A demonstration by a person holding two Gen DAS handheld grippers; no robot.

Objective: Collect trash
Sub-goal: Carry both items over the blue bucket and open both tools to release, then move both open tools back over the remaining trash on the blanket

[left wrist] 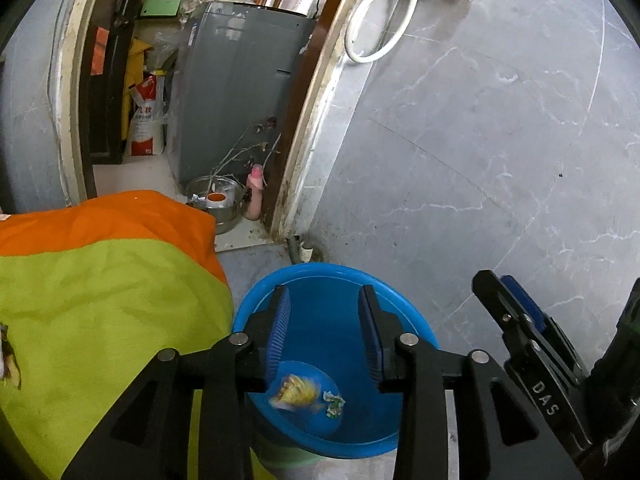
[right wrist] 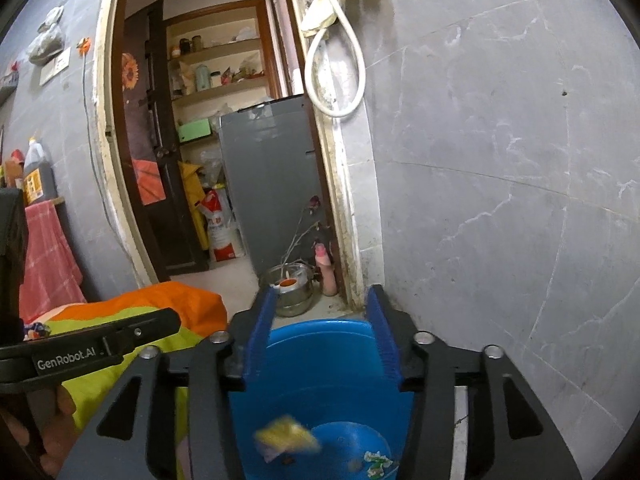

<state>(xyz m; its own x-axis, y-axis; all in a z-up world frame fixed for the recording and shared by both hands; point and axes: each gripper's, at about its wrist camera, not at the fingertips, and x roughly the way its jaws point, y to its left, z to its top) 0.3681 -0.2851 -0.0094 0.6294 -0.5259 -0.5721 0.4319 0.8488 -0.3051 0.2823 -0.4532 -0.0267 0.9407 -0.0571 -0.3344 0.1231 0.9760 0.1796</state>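
A blue plastic bucket (left wrist: 320, 270) stands on the floor below both grippers. On its bottom lie a crumpled yellow wrapper (left wrist: 298, 394) and a small green-and-white wrapper (left wrist: 334, 402). My left gripper (left wrist: 324, 292) hangs open above the bucket with nothing between its blue pads. In the right wrist view my right gripper (right wrist: 322, 292) is also open and empty over the bucket (right wrist: 320, 326). Below it the yellow wrapper (right wrist: 286, 436) looks blurred, and the green-and-white wrapper (right wrist: 376, 462) lies beside it. The right gripper (left wrist: 516, 320) shows at the right of the left wrist view.
An orange-and-green cloth (left wrist: 100, 300) covers a surface left of the bucket, with a scrap (left wrist: 10, 364) at its left edge. Behind, in a doorway, stand a steel pot (left wrist: 218, 200), a pink bottle (left wrist: 255, 192) and a grey washing machine (left wrist: 240, 92). A grey tiled wall (left wrist: 480, 140) rises on the right.
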